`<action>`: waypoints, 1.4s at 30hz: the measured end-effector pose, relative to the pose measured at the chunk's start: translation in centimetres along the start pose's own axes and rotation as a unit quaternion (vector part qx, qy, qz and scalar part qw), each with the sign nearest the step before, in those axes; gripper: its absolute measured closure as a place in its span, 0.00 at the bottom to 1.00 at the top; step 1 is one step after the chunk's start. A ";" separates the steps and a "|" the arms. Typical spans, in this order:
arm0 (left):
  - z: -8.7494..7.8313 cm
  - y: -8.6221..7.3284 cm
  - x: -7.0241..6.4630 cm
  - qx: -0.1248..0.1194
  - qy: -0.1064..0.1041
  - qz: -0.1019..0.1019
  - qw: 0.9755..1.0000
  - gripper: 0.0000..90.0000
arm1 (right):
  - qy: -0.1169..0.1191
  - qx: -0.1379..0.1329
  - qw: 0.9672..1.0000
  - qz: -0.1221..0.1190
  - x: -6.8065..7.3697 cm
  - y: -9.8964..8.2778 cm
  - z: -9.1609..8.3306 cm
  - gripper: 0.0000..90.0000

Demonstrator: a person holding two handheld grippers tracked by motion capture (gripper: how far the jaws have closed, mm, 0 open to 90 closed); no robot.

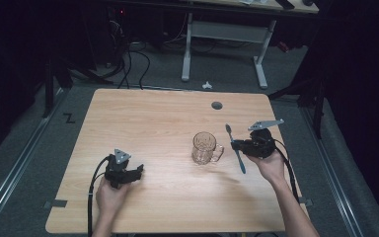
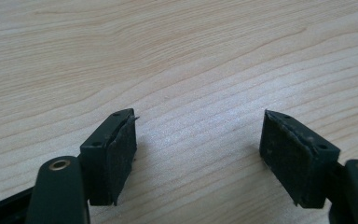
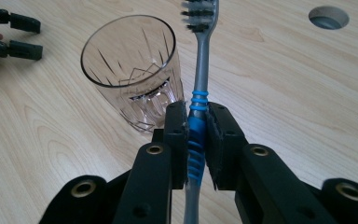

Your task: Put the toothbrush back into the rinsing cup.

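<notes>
Right gripper view shows your right gripper (image 3: 196,140) with its fingers clamped on the blue ribbed grip of the toothbrush (image 3: 199,84), bristle head pointing away past the rim of the glass mug (image 3: 133,70). From the high view, that mug (image 1: 206,147) stands on the wooden surface (image 1: 153,123) just left of the brush. Your left gripper (image 2: 198,154) rests low over bare wood, fingers spread wide, holding nothing.
</notes>
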State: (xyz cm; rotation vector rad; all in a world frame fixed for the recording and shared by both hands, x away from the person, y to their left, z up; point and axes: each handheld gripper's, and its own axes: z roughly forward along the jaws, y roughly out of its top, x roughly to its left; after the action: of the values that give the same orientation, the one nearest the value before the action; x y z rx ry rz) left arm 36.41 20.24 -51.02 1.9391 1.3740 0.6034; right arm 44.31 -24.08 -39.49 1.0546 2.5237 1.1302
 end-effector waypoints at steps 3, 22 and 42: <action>0.0 0.0 0.0 0.000 0.000 0.000 1.000 0.31 | 0.002 -0.008 1.000 -0.001 0.2 0.1 -0.1 0.88; 0.0 0.0 0.0 0.000 0.000 0.000 1.000 0.31 | 0.014 -0.046 0.999 -0.009 1.1 1.2 -0.4 0.89; 0.0 0.0 0.0 0.000 0.000 0.000 1.000 0.31 | 0.012 -0.074 0.997 -0.030 1.9 3.7 -0.5 0.88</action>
State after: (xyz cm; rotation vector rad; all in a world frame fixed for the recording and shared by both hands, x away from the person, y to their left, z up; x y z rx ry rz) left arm 36.41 20.24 -51.02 1.9397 1.3739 0.6037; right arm 44.64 -21.38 -36.33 0.9266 2.4280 1.2957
